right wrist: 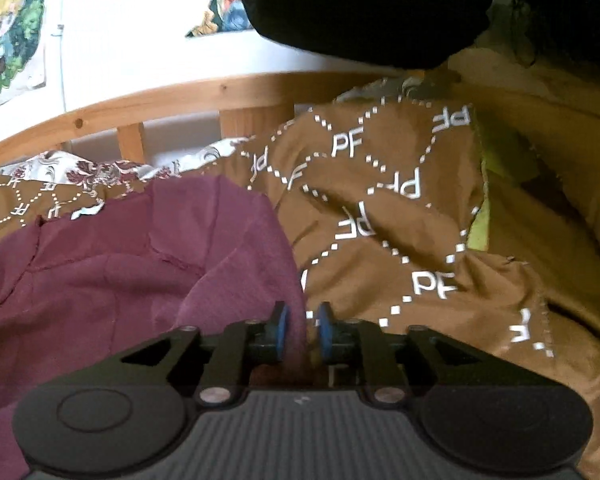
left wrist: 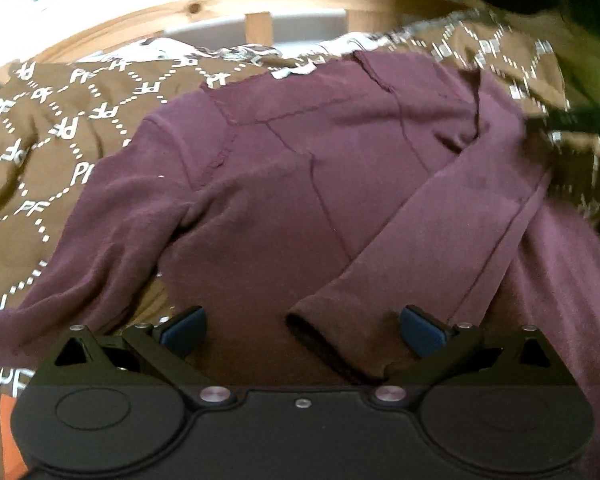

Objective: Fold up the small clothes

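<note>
A maroon long-sleeved top [left wrist: 300,168] lies spread on a brown bedspread [left wrist: 52,128] printed with white letters. One sleeve [left wrist: 420,232] is folded across the body, and its cuff [left wrist: 328,340] rests between the fingers of my left gripper [left wrist: 302,332]. That gripper is open wide and touches nothing. In the right wrist view the top [right wrist: 120,264] fills the lower left. Its right edge [right wrist: 296,320] hangs between the blue pads of my right gripper [right wrist: 303,330]. The jaws stand narrowly apart, and bedspread shows in the gap beside the right pad [right wrist: 325,332].
A wooden bed rail [left wrist: 228,4] with slats runs along the far side against a white wall. A dark bulky shape [right wrist: 380,8] hangs at the top right. The bedspread [right wrist: 400,208] bunches to the right, with a yellow-green cloth [right wrist: 482,232] under it. An orange patch [left wrist: 10,440] shows at the lower left.
</note>
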